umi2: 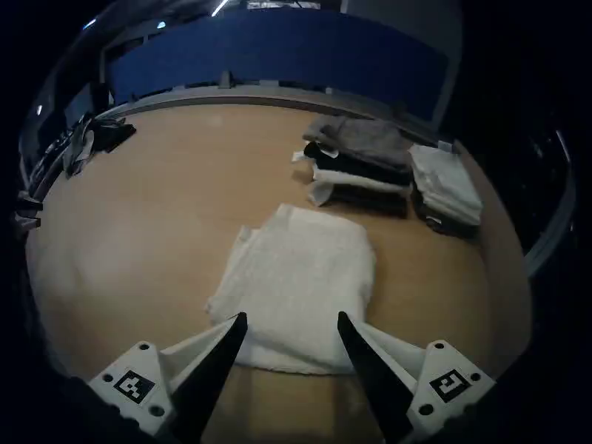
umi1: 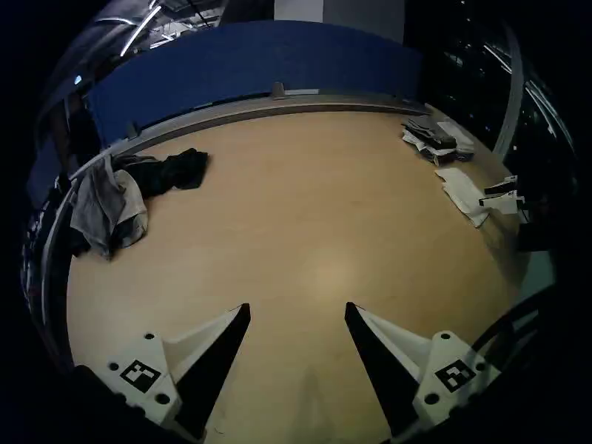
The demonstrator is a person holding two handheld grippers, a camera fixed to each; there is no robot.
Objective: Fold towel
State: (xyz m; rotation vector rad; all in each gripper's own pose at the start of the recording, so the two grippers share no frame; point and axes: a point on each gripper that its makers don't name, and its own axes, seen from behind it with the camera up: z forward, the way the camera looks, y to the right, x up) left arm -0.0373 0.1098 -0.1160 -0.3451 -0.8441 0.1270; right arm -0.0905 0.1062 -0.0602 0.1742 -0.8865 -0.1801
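Right now the white towel (umi2: 300,285) lies flat on the table (umi2: 148,222), already folded into a thick pad, toward the near edge and just in front of my right gripper (umi2: 290,325). That gripper's fingers stand apart at the towel's near hem, clamping nothing. My left gripper (umi1: 297,314) is likewise spread wide above bare wood. I judge the terry soft, light and limp, so it will sag open if pinched by 1 layer; I would grip all layers at the 2 near corners.
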